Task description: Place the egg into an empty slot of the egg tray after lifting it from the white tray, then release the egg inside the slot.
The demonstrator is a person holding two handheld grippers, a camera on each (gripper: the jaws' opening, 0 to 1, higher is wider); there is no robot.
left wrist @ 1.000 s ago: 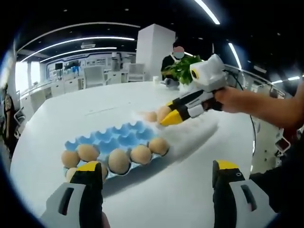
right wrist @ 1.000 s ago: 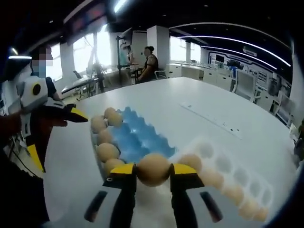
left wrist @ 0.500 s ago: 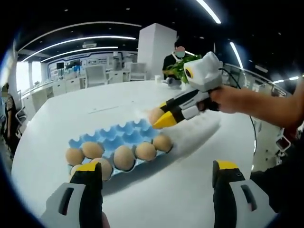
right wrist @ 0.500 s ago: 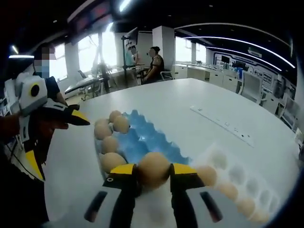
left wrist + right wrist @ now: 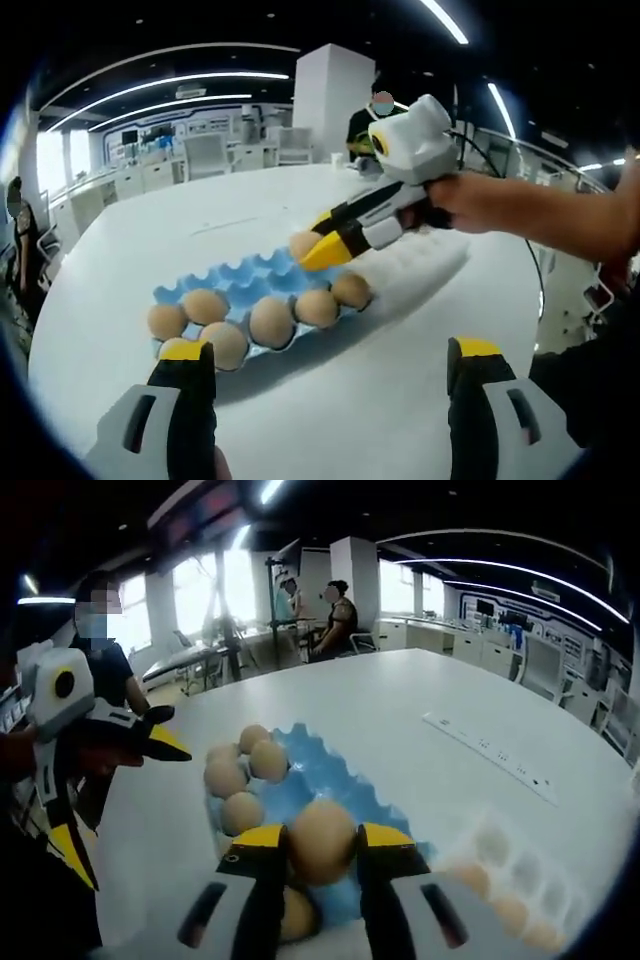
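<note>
R gripper (image 5: 322,842), bottom centre of right gripper view, is clamped on an egg (image 5: 322,840), held above the blue egg tray (image 5: 312,780) w/ several eggs in its slots. White tray (image 5: 500,880) sits lower right, eggs in it, blurred. In left gripper view the R gripper (image 5: 315,252) shows at centre over the egg tray (image 5: 250,285), egg (image 5: 303,243) at its tip. L gripper (image 5: 335,365) at bottom, jaws wide apart, nothing between, over the white bench (image 5: 380,390).
</note>
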